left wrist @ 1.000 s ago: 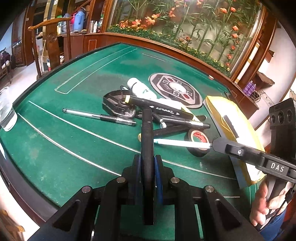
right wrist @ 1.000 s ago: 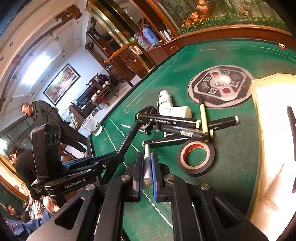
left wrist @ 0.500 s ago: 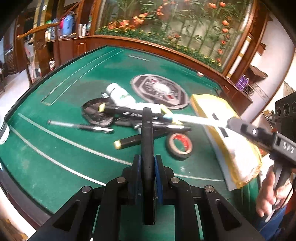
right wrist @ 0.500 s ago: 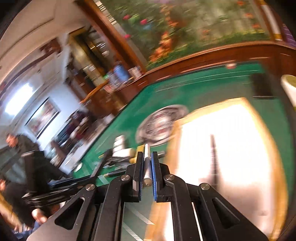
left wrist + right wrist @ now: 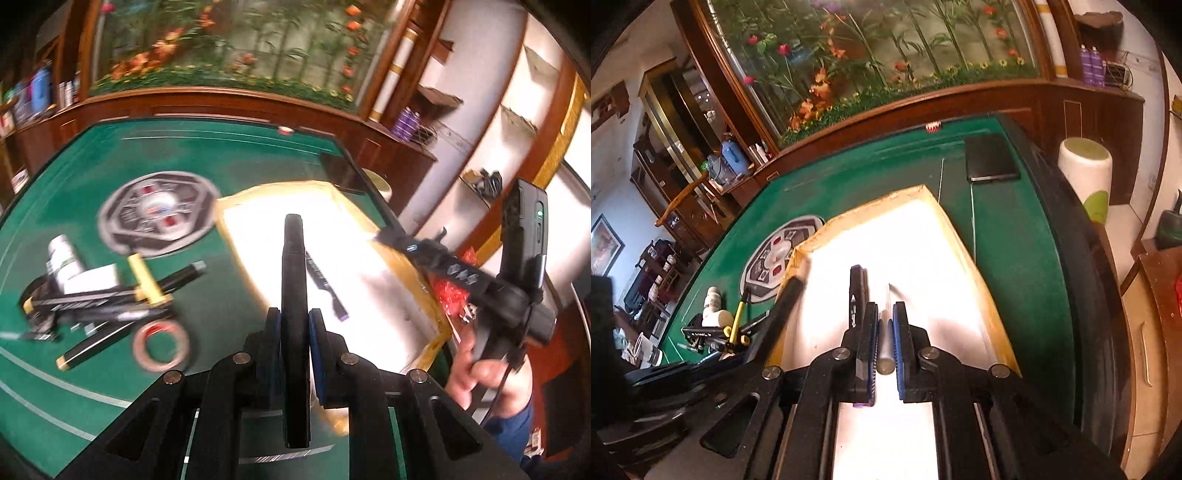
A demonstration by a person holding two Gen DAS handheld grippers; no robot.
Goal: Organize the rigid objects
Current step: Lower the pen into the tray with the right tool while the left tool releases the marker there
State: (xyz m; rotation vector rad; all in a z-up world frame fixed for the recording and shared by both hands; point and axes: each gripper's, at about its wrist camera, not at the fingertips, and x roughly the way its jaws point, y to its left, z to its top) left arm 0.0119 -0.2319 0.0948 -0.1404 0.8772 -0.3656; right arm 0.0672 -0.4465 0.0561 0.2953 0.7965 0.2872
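Left gripper [image 5: 294,334] clamped on black marker [image 5: 293,295], marker pointing 12 o'clock over white tray [image 5: 258,236]. Right gripper [image 5: 885,332] pinching white pen [image 5: 885,332], tip toward 12 o'clock, above tray interior; purple-capped black marker [image 5: 857,295] lies in tray just at 9 o'clock of jaws. Pen pile [image 5: 107,295] and tape roll [image 5: 161,345] on green table [image 5: 221,162], 9 o'clock of tray. Versus one second ago: both grippers moved from pile to tray, grips unchanged.

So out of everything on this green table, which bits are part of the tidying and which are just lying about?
Part of the job:
left gripper with black marker
right gripper with white pen
white tray
purple-tipped marker in tray
pen pile
tape roll

Lying about:
black case
round emblem
white cylinder off the table
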